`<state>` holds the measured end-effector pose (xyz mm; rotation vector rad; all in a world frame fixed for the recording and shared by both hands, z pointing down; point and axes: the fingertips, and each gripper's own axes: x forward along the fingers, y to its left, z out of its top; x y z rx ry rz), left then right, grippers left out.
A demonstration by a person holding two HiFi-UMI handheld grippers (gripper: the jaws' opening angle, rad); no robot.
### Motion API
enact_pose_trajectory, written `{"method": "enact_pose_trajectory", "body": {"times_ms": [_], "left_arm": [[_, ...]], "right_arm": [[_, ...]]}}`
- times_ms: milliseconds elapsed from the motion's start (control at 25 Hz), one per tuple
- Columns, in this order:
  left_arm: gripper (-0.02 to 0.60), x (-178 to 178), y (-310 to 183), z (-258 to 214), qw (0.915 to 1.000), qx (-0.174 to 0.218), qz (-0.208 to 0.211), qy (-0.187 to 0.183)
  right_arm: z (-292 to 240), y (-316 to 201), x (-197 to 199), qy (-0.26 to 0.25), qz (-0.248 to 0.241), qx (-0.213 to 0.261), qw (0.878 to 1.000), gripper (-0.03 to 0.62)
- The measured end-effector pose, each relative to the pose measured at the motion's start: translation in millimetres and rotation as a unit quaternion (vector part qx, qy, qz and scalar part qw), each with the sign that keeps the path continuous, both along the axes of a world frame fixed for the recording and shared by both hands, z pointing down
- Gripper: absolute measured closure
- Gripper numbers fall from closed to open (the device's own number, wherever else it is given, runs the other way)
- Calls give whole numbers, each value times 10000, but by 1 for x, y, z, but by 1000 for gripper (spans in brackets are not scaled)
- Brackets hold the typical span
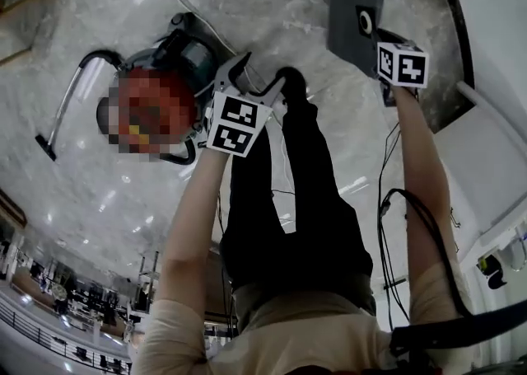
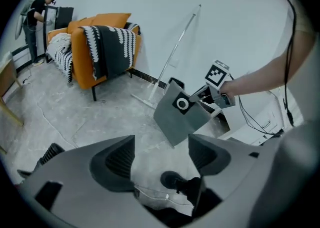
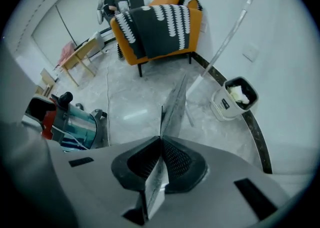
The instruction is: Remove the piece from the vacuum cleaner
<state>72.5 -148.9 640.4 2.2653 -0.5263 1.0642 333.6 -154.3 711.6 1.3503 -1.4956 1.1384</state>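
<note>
Piece (image 1: 350, 9), grey and flat with a round collar, hanging free at about one o'clock in the head view, well apart from the vacuum cleaner (image 1: 183, 60) and touching nothing but the pads holding it. Being pinched by its near edge in the right gripper (image 3: 161, 144), jaws pressing together on the thin sheet, with the rest rising edge-on toward twelve o'clock in the right gripper view. Appearing broadside at about one o'clock in the left gripper view, collar facing the camera.

Standing wide apart and gripping nothing: left gripper (image 2: 162, 157), hovering just beside the vacuum cleaner's body, with only floor (image 2: 90, 117) and the person's shoe (image 2: 172, 179) showing between its jaws.

Lying on the floor at about ten o'clock in the head view: vacuum cleaner, wand (image 1: 58, 114) curving away toward nine. Sitting against the wall at about two o'clock from the right jaws: waste bin (image 3: 222, 109), crumpled waste inside. Farther off, toward twelve: orange armchair (image 3: 160, 26) draped with a black-and-white throw.

Judging the removal itself as done, with carrying off and setting down seemingly left. Keeping the right pinch firm, guarding against slipping of so narrow a hold. Moving steadily, avoiding swinging the sheet or tipping its collar downward, in case of dust spilling. Keeping the left jaws open and near, ready for steadying the vacuum cleaner or supporting the piece's free edge.
</note>
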Motion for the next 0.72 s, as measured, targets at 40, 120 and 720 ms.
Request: {"method": "enact_pose_trajectory", "body": {"times_ms": [40,120,720], "left_arm": [[247,6,-1,3,9999,6,91,-41],[197,14,-3,12,9994,28,279,-204],[178,-10,1,6,9871,-1074,-1179,-144]], "right_arm": [[1,9,10,5,107,-29,9999,572],[5,26,27,23,282,-100,9995,572],[7,-8,18,-167,-179,-46,9997,572]]}}
